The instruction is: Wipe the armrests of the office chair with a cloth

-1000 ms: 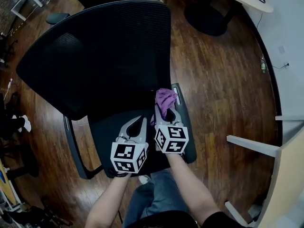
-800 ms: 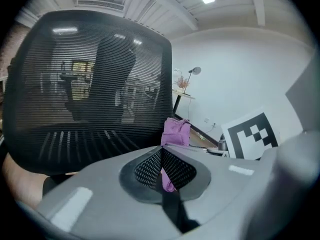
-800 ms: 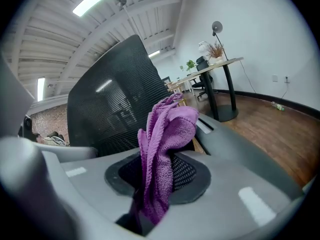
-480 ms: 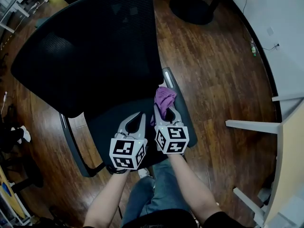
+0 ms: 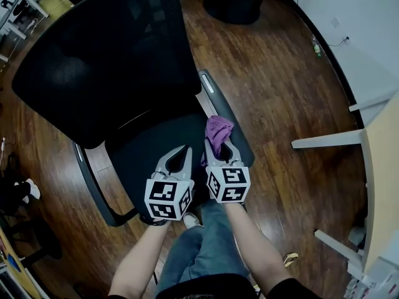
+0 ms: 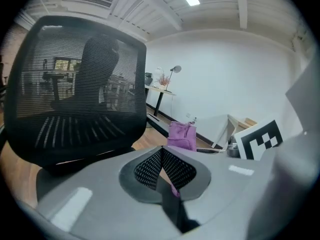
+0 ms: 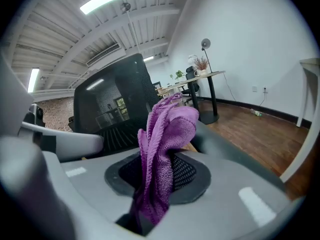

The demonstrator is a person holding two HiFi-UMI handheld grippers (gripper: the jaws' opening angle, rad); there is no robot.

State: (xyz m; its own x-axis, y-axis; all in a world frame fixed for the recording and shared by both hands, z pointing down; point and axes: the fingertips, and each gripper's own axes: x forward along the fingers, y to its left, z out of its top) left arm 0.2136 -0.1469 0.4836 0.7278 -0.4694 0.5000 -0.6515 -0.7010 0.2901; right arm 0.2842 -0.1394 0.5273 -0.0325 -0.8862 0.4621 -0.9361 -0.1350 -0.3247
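A black mesh office chair fills the head view, its back toward the top left. Its right armrest runs diagonally beside the seat; the left armrest lies on the other side. My right gripper is shut on a purple cloth that bunches out past its jaws, just over the near part of the right armrest. In the right gripper view the cloth hangs between the jaws. My left gripper hovers over the seat beside it, jaws together and empty.
Dark wooden floor surrounds the chair. A white table leg and a desk edge stand at the right. Another chair's round base sits at the top. The person's legs are below the grippers.
The view has shifted so the chair sits higher and further left. Both grippers keep their hold and spacing; the cloth now lies nearer the front half of the right armrest.
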